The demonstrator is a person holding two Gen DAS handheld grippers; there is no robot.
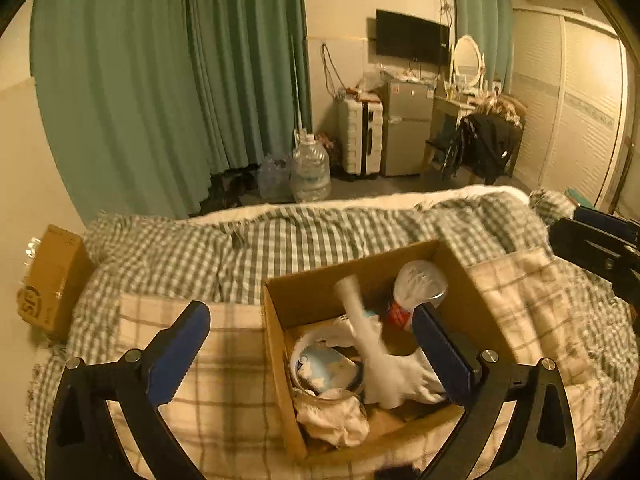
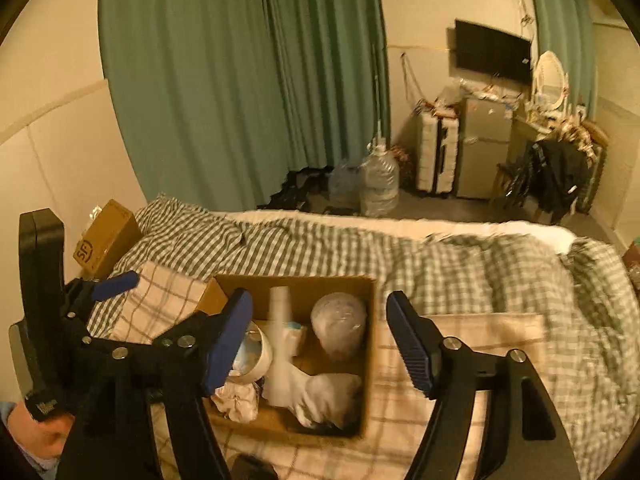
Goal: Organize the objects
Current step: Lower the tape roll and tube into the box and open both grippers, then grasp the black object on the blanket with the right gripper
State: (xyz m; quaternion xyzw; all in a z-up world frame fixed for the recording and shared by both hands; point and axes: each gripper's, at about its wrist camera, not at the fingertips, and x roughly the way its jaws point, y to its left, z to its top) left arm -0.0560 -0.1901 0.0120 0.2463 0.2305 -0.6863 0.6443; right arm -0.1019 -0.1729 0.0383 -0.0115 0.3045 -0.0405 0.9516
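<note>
Both tools, left tool (image 1: 310,354) and right tool (image 2: 320,344), are hanging released over the cardboard box (image 1: 276,344) at lower centre; next likely needs grasping the white bottle (image 1: 366,340).

The left gripper (image 1: 310,344) hangs with jaws spread wide over an open cardboard box (image 1: 276,344) on the checked bedding (image 1: 300,236), a white bottle (image 1: 366,336) leaning inside.

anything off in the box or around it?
Nothing spilled or damaged. The cardboard box is a loose jumble: the white tube leans tilted across the other items, and a crumpled cloth is wadded in the near corner. Both grippers are open and empty.
</note>
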